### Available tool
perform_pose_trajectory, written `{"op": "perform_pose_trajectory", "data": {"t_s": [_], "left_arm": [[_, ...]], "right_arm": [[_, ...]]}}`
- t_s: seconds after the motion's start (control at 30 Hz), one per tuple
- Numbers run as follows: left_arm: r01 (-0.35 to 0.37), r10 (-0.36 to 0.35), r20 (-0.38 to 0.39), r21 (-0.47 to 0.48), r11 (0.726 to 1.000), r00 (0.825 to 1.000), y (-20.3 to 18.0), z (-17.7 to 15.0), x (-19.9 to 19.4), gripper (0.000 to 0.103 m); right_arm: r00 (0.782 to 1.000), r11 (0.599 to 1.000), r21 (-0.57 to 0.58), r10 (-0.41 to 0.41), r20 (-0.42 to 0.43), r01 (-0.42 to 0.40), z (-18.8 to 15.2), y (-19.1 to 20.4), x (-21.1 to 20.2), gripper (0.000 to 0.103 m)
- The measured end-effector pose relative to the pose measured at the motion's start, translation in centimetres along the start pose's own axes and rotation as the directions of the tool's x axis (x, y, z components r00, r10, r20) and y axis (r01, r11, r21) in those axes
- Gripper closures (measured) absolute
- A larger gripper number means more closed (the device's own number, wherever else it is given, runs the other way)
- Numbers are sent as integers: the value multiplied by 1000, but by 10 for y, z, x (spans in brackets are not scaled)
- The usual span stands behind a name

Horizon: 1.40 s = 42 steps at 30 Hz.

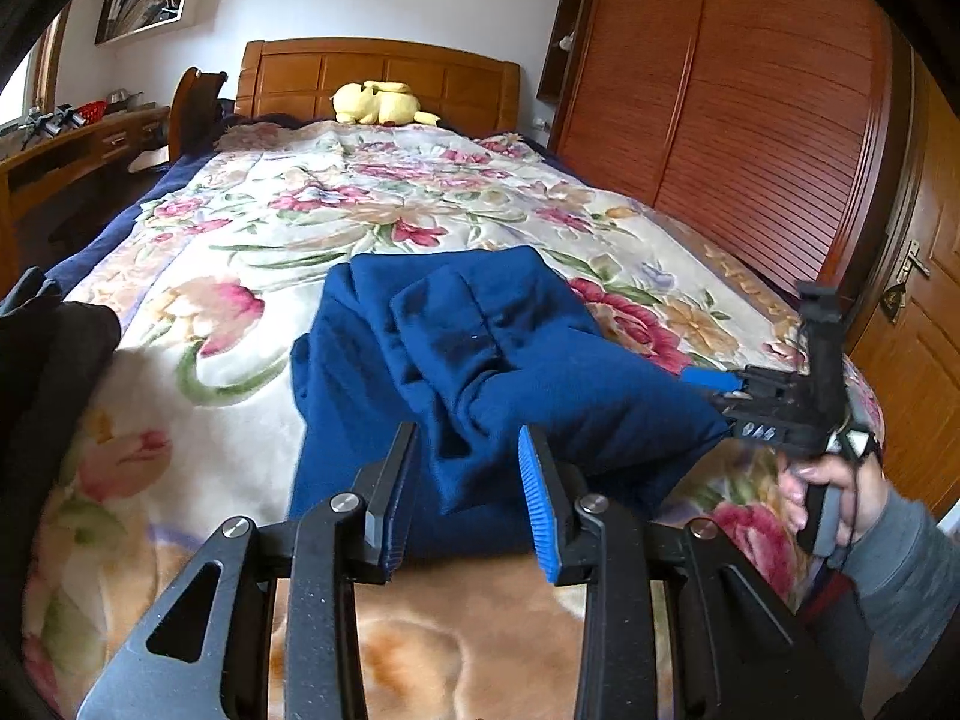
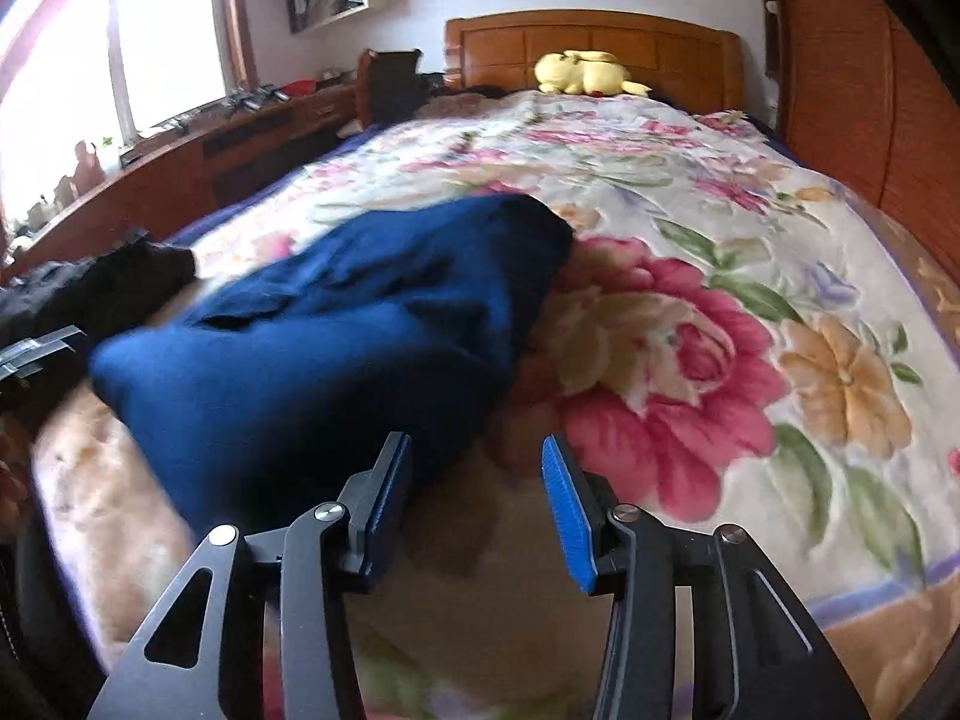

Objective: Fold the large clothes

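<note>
A dark blue garment point(image 1: 480, 372) lies partly folded and rumpled on the floral bedspread point(image 1: 336, 198). My left gripper point(image 1: 471, 450) is open and empty, its blue pads just above the garment's near edge. In the right wrist view the same garment point(image 2: 336, 330) lies to the left of my right gripper point(image 2: 477, 462), which is open and empty over the bedspread point(image 2: 720, 330) beside the garment's right edge. The right gripper also shows in the left wrist view point(image 1: 720, 387), at the garment's right corner, held by a hand.
A yellow plush toy point(image 1: 378, 103) sits by the wooden headboard point(image 1: 378, 69). A black garment point(image 1: 54, 372) lies at the bed's left edge, also in the right wrist view point(image 2: 102, 288). A desk point(image 1: 78, 144) stands left, a wooden wardrobe point(image 1: 750, 90) right.
</note>
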<state>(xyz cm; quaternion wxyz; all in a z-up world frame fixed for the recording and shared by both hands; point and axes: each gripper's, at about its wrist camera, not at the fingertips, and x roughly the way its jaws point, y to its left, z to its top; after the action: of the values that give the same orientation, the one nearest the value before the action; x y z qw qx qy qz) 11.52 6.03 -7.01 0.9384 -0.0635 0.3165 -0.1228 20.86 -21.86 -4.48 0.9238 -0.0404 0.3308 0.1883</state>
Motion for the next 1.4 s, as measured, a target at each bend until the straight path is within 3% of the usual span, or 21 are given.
{"op": "perform_pose_trajectory", "data": {"t_s": [0.17,0.47,0.93,1.0,1.1,1.17,1.3,1.4], "left_arm": [[-33,34,-29,35,999,999,-18,5,9,69],[-99,106,-108,71,993,988,-30,-5,38,69],[-131,144,-110,114,985,983,-39,-2,47,69],[-115,131,-122,132,985,984,-41,0,48,75],[-104,121,-115,140,985,986,-40,7,46,89],[-97,113,-103,142,985,988,-40,13,42,93],[-149,156,-30,170,974,987,-40,29,22,95],[-223,222,23,167,960,975,-26,38,7,95]], "right_arm": [[998,999,31,41,-47,-40,-14,-8,19,56],[996,995,37,93,-11,-93,-22,-13,12,56],[997,997,3,74,-17,-74,-24,-9,17,56],[997,997,6,75,-16,-75,-24,-10,17,56],[997,997,7,76,-15,-76,-25,-10,17,56],[997,997,7,77,-15,-77,-25,-10,17,56],[997,997,9,81,-17,-80,-25,-10,18,56],[997,997,9,81,-14,-81,-25,-10,17,56]]}}
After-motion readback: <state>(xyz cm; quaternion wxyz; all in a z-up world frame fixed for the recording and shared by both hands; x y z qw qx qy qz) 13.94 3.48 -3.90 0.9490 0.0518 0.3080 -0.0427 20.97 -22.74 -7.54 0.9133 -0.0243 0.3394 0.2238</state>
